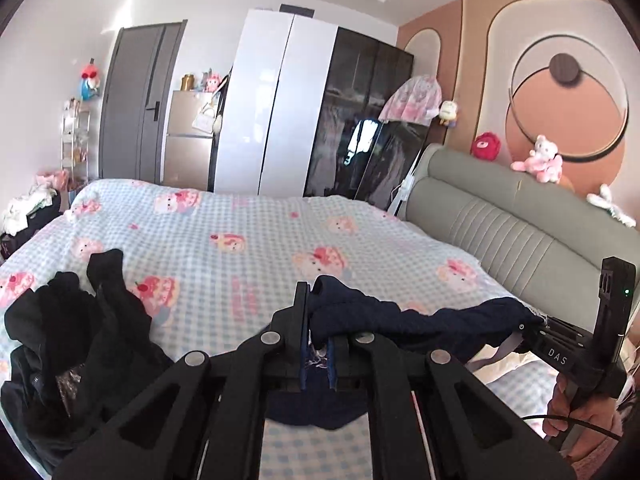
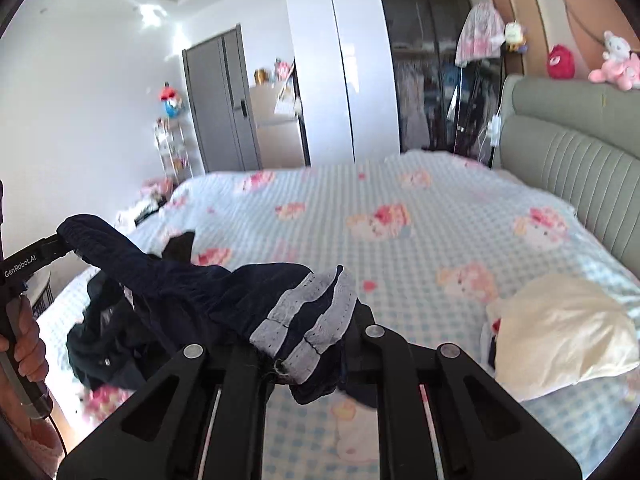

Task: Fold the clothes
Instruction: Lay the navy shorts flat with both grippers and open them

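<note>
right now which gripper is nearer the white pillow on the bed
Right. The right gripper holds the navy garment just left of the white pillow; the left gripper is farther left.

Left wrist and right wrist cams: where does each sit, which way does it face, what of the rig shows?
Left wrist: on the left gripper, facing across the blue checked bed toward the wardrobe; shows its own black fingers shut on the navy garment, plus the right gripper.
Right wrist: on the right gripper, same facing; shows the garment's grey-striped end and the left gripper with a hand.
Shared: bed, garment, wardrobe, grey headboard.
</note>
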The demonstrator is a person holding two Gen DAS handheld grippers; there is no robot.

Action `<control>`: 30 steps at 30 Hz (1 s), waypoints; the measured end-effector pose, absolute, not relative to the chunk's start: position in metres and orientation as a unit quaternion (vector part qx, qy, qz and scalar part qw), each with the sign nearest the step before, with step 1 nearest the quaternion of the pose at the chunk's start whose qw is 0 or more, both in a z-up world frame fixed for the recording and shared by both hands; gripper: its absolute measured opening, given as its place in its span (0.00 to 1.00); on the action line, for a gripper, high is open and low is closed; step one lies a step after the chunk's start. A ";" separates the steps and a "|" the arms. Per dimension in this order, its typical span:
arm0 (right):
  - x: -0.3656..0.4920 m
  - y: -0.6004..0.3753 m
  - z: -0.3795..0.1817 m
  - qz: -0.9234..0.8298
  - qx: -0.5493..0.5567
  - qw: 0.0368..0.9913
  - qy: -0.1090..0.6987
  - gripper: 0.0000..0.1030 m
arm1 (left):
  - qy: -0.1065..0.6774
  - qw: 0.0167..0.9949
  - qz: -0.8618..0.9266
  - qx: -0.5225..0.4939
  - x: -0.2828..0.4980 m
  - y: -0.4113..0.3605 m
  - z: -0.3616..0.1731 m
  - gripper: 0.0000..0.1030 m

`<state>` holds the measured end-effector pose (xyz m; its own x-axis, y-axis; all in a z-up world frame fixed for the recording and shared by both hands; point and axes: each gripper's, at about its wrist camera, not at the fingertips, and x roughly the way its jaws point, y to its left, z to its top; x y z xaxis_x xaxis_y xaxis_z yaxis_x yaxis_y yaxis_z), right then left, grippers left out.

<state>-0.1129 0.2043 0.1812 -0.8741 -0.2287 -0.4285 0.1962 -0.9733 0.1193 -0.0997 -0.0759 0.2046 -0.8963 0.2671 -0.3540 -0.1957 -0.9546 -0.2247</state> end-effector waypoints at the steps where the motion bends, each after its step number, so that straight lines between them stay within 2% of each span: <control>1: -0.107 0.207 0.181 -0.968 0.224 0.109 -0.041 0.11 | -0.092 0.122 0.967 -0.203 -0.096 -0.074 0.196 0.08; 4: -0.098 0.211 0.137 -0.955 0.276 0.103 -0.044 0.11 | -0.074 0.108 0.947 -0.293 -0.096 -0.063 0.124 0.09; 9: -0.095 0.222 -0.020 -0.875 0.468 0.086 -0.090 0.11 | -0.086 0.081 0.864 -0.489 -0.098 -0.057 -0.043 0.09; 10: -0.091 0.222 -0.048 -0.857 0.500 0.080 -0.091 0.12 | -0.092 0.078 0.855 -0.504 -0.095 -0.057 -0.060 0.09; 12: -0.080 0.222 -0.086 -0.835 0.539 0.074 -0.089 0.15 | -0.109 0.076 0.847 -0.515 -0.086 -0.061 -0.078 0.11; 14: -0.068 0.223 -0.099 -0.831 0.546 0.074 -0.078 0.21 | -0.125 0.074 0.838 -0.526 -0.076 -0.064 -0.096 0.13; 16: -0.059 0.225 -0.092 -0.839 0.533 0.078 -0.070 0.27 | -0.153 0.076 0.832 -0.527 -0.066 -0.070 -0.106 0.21; 17: -0.056 0.226 -0.087 -0.843 0.528 0.077 -0.068 0.28 | -0.177 0.083 0.833 -0.517 -0.060 -0.077 -0.103 0.29; 18: -0.053 0.227 -0.082 -0.847 0.522 0.075 -0.066 0.31 | -0.193 0.087 0.835 -0.507 -0.054 -0.083 -0.101 0.33; 22: -0.038 0.230 -0.063 -0.868 0.492 0.054 -0.046 0.34 | -0.198 0.101 0.848 -0.482 -0.037 -0.089 -0.092 0.37; 24: -0.033 0.228 -0.059 -0.871 0.486 0.054 -0.033 0.37 | -0.189 0.107 0.854 -0.473 -0.031 -0.089 -0.088 0.45; 30: -0.037 0.206 -0.066 -0.865 0.495 0.085 0.000 0.39 | -0.207 0.110 0.855 -0.462 -0.027 -0.084 -0.089 0.45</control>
<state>-0.0370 0.2064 -0.0657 -0.4955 -0.1468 -0.8561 0.1466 -0.9856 0.0841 -0.0267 -0.0839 -0.0893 -0.5491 0.3794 -0.7447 0.0031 -0.8901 -0.4557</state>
